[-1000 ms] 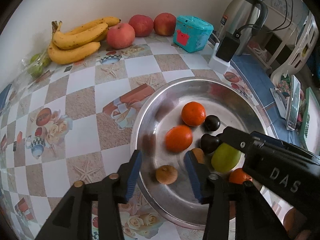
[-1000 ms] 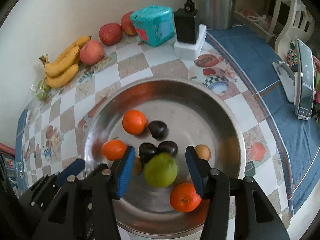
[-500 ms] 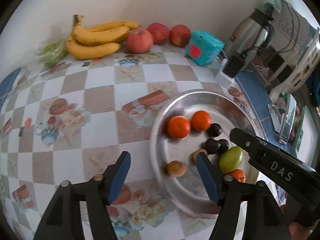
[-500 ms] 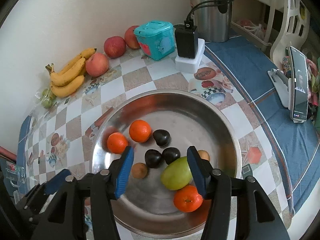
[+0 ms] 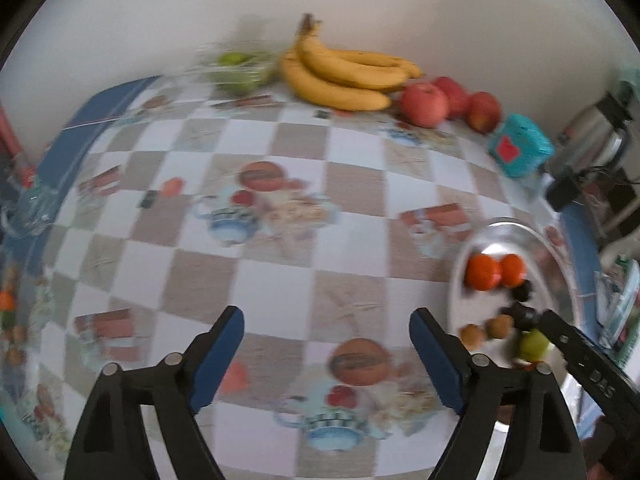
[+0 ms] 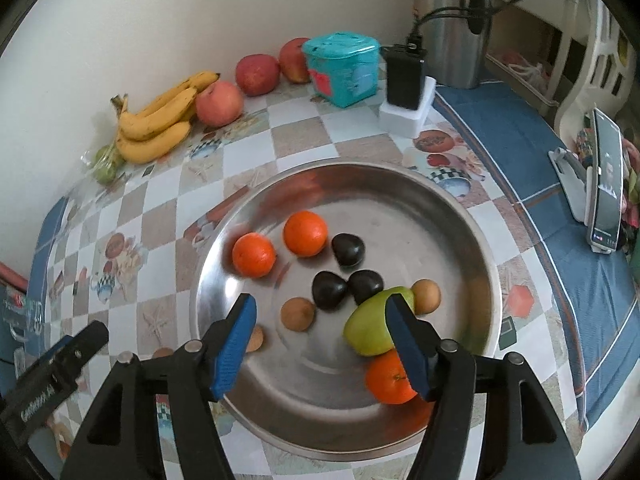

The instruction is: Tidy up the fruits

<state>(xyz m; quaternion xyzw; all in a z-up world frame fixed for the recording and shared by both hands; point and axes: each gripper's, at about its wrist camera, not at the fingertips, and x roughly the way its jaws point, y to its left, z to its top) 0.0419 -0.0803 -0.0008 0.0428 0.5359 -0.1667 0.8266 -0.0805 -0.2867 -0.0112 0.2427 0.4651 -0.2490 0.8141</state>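
Counter (image 6: pixel 304 136) w/ checked, picture-printed cloth. Steel bowl (image 6: pixel 432 208) is seen at centre of the right wrist view and at the right edge of the left wrist view (image 5: pixel 516 232). Contents of bowl: 3 oranges, two side by side at the far left (image 6: pixel 254 255) (image 6: pixel 305 233) and one at the near right (image 6: pixel 390 378); 3 dark plums (image 6: pixel 348 249) (image 6: pixel 329 291) (image 6: pixel 365 285), the last two touching; green mango (image 6: pixel 370 326) lying against the near orange; 2 small brown fruits (image 6: pixel 297 314) (image 6: pixel 426 297), approx. either side of the plum pair. Along the wall, outside the bowl: bunch of bananas (image 6: pixel 156 124), 3 red apples (image 6: pixel 219 103) (image 6: pixel 257 74) (image 6: pixel 294 60), small green fruits in a clear bag (image 6: pixel 105 162), teal box (image 6: pixel 343 68), black charger on a white base (image 6: pixel 405 92), steel kettle (image 6: pixel 452 24). A phone on a stand (image 6: pixel 606 184) is noted at far right on the blue cloth. Left gripper (image 5: pixel 326 334): jaws spread wide, just been opening, nothing between them; held over bare cloth, well apart from the bowl; view is blurred. Right gripper (image 6: pixel 322 312): jaws part-open, just been opening, nothing gripped; held over the near part of the bowl, a brown fruit between the tips, right tip in front of the mango; contact w/ mango can't be told.
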